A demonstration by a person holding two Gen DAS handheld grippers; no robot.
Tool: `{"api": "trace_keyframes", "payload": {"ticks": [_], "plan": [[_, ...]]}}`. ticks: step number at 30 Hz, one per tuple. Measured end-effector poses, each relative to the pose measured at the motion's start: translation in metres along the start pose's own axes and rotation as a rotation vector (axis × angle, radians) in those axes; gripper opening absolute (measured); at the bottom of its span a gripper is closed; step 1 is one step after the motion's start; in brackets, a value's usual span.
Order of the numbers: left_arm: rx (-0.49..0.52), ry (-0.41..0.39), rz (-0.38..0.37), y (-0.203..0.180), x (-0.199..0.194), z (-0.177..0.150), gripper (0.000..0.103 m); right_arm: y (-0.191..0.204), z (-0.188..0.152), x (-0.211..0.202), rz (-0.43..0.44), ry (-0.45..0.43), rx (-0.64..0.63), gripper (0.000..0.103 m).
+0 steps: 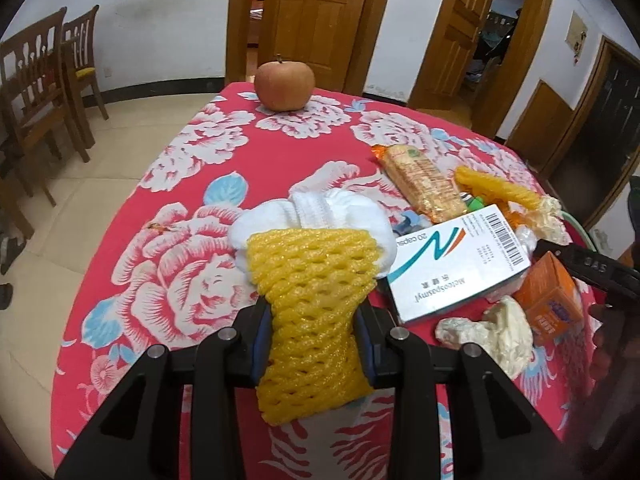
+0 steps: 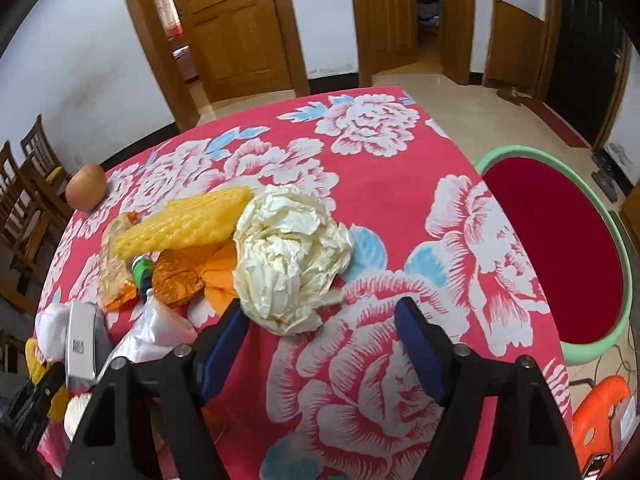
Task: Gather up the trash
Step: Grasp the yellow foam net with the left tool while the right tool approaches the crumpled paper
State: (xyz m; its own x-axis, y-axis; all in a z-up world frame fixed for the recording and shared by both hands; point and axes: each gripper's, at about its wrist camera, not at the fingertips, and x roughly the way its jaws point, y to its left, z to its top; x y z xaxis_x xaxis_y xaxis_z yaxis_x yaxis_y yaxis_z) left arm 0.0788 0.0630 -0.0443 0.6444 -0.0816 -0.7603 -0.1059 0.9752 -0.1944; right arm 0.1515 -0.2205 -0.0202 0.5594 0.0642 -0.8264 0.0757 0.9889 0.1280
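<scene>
My left gripper (image 1: 314, 320) is shut on a yellow foam fruit net (image 1: 316, 300), pinched at its middle between the blue pads. The net's far end rests against a white foam net (image 1: 320, 208) on the red floral tablecloth (image 1: 192, 152). In the right wrist view, my right gripper (image 2: 322, 320) stands open over the cloth. A crumpled cream paper ball (image 2: 288, 256) lies just beyond its fingertips, its lower edge beside the left finger (image 2: 228, 328); the right finger is well clear of it. A green-rimmed bin (image 2: 624, 280) with a red liner stands off the table's right edge.
Right of the held net lie a white medicine box (image 1: 452, 264), a biscuit packet (image 1: 420, 176), a second yellow net (image 2: 184, 220), an orange carton (image 1: 552, 300), orange wrappers (image 2: 180, 276) and a clear bag (image 2: 156, 328). An apple (image 1: 285, 85) sits at the far edge. Wooden chairs (image 1: 36, 92) stand at the left.
</scene>
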Motion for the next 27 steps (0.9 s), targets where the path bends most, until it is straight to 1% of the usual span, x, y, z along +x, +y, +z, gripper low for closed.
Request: {"api": "trace_keyframes", "payload": {"ticks": [1,5,7,11,12,13,14,16,19,22,27], "plan": [[-0.003,0.000,-0.020,0.000,0.000,0.000,0.036,0.000,0.000,0.000,-0.017,-0.001,0.003,0.067],[-0.004,0.005,-0.049,-0.002,0.000,0.000,0.035,0.004,-0.002,0.000,-0.082,-0.009,-0.042,0.053],[-0.003,0.011,-0.064,-0.004,0.000,0.000,0.031,0.006,-0.004,0.000,-0.098,-0.023,-0.071,0.043],[0.002,0.001,-0.068,-0.007,-0.010,-0.003,0.027,0.007,-0.008,-0.002,-0.086,-0.053,-0.090,0.035],[-0.002,0.001,-0.077,-0.008,-0.012,-0.004,0.027,0.008,-0.009,-0.002,-0.080,-0.058,-0.095,0.030],[-0.007,0.004,-0.096,-0.008,-0.015,-0.005,0.024,0.008,-0.010,-0.002,-0.074,-0.062,-0.095,0.022],[-0.012,0.005,-0.107,-0.008,-0.018,-0.006,0.023,0.008,-0.010,-0.003,-0.071,-0.065,-0.094,0.019],[-0.022,0.007,-0.125,-0.011,-0.023,-0.008,0.021,0.007,-0.010,-0.003,-0.046,-0.061,-0.099,0.010],[-0.029,-0.002,-0.136,-0.016,-0.032,-0.009,0.019,0.004,-0.012,-0.005,0.003,-0.054,-0.089,0.006],[-0.035,-0.014,-0.146,-0.020,-0.043,-0.009,0.019,-0.001,-0.014,-0.008,0.050,-0.044,-0.069,0.004],[-0.032,-0.045,-0.126,-0.025,-0.059,-0.007,0.019,-0.003,-0.020,-0.026,0.113,-0.066,-0.072,0.003]]}}
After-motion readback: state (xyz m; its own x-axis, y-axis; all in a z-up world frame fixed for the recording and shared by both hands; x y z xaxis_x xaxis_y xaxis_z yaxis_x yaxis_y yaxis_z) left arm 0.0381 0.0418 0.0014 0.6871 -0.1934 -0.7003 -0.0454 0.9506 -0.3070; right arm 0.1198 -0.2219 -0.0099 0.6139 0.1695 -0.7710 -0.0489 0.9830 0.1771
